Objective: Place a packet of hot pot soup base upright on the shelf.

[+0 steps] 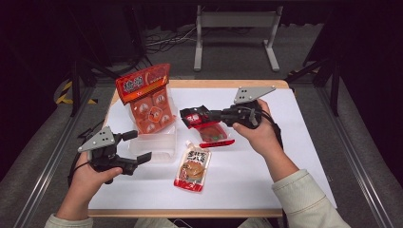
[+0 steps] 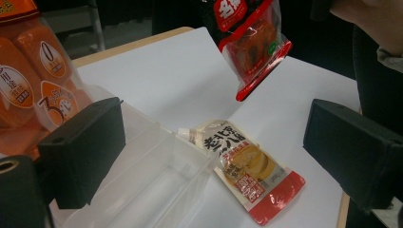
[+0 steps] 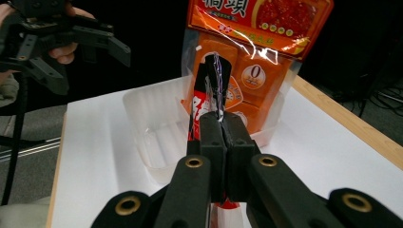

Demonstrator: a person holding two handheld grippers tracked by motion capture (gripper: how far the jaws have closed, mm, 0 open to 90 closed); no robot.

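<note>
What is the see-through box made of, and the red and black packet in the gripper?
The box looks like thin clear plastic: the white table shows through its walls. The red and black packet seems glossy plastic film with a clear window, since it shines and crinkles.

Red-and-black snack packet held aloft

The snack packet [image 1: 205, 124], black-topped with a clear red-edged lower part, is pinched at its top edge, lifted off the table [image 1: 294, 156], hanging tilted beside the clear plastic tray [image 1: 157, 146].
</note>
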